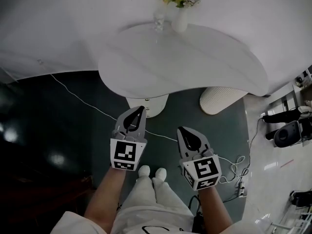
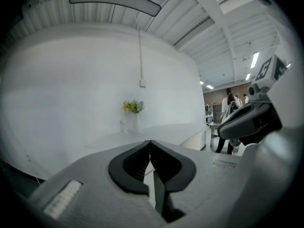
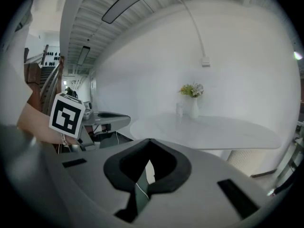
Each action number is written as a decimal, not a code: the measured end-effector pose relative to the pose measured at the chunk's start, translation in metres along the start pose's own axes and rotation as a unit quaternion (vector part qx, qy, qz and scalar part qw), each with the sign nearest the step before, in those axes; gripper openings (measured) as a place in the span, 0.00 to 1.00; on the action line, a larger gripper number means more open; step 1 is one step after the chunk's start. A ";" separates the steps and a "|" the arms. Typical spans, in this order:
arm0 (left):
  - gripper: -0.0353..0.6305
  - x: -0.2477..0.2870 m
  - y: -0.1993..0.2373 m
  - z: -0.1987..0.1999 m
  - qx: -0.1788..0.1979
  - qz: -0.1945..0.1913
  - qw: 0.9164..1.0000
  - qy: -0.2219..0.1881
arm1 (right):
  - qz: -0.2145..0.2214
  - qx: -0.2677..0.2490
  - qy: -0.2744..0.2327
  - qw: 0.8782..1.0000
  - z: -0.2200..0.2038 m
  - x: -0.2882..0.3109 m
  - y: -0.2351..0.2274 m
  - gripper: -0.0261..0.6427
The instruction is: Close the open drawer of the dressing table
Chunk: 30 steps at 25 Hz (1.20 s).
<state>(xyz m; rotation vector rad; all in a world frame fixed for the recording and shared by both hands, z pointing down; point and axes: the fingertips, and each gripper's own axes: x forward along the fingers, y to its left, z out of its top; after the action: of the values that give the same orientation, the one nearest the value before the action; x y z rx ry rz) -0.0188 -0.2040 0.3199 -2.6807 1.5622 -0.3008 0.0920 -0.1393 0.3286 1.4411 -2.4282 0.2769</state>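
Note:
The white dressing table [image 1: 146, 62] with a curved top stands in front of me against a white wall; it also shows in the left gripper view [image 2: 166, 132] and the right gripper view [image 3: 223, 127]. No open drawer shows in any view. My left gripper [image 1: 141, 108] [image 2: 150, 142] is held short of the table's near edge, shut, with nothing between its tips. My right gripper [image 1: 181, 129] [image 3: 150, 141] hangs a little lower and to the right, also shut and holding nothing.
A vase of flowers [image 1: 181, 4] and a small glass [image 1: 159, 21] stand at the back of the tabletop. Beneath it are a white pedestal base [image 1: 153, 106] and a ribbed white stool [image 1: 219, 99]. Cables [image 1: 78, 99] cross the dark floor. People [image 2: 228, 108] stand far right.

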 end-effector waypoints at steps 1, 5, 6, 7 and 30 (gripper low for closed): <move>0.08 -0.004 -0.001 0.007 -0.001 -0.002 1.000 -0.004 | -0.004 -0.002 -0.002 1.000 0.006 -0.004 -0.001 0.03; 0.08 -0.017 0.000 0.032 0.005 -0.004 1.000 -0.013 | -0.012 -0.026 -0.018 0.999 0.033 -0.014 0.000 0.03; 0.08 -0.020 0.000 0.037 0.007 -0.004 1.000 -0.013 | -0.015 -0.032 -0.022 0.999 0.039 -0.016 0.000 0.03; 0.08 -0.022 -0.001 0.042 0.007 -0.006 1.000 -0.014 | -0.019 -0.037 -0.026 0.999 0.046 -0.019 -0.002 0.03; 0.08 -0.062 0.030 0.195 0.040 0.018 0.990 -0.136 | -0.065 -0.085 -0.160 0.981 0.193 -0.060 -0.018 0.03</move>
<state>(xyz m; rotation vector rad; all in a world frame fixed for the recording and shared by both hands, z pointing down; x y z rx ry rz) -0.0400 -0.1800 0.1159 -2.5016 1.4820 0.0044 0.1040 -0.1591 0.1271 1.6626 -2.5086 -0.2036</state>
